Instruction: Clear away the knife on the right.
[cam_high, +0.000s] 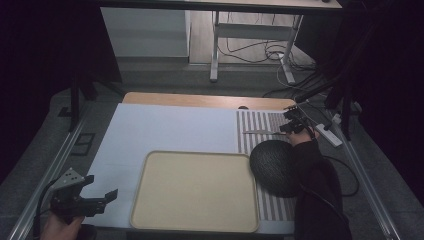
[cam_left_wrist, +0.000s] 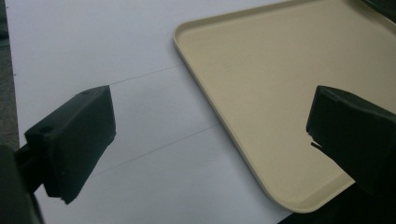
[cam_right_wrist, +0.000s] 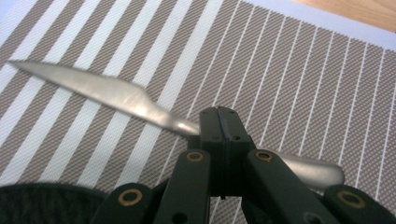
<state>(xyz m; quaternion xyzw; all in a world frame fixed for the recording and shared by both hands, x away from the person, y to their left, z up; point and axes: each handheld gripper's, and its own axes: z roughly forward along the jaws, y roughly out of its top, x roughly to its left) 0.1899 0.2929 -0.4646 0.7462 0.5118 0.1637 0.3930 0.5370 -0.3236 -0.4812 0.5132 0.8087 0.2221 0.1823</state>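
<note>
The right hand-held gripper (cam_right_wrist: 219, 128) is clamped on a knife (cam_right_wrist: 107, 93) over the striped mat (cam_right_wrist: 289, 70) (far right corner); the left hand-held gripper (cam_left_wrist: 205, 135) gapes beside the tray (cam_left_wrist: 261, 74).

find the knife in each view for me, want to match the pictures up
High view: knife far right on the striped mat, in the right gripper.
Left gripper view: not in it.
Right gripper view: knife across the centre, handle clamped.
Shared landmark: the striped mat.

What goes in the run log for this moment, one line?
right claw: shut on knife, over striped mat | left claw: open, empty | tray: empty
</note>
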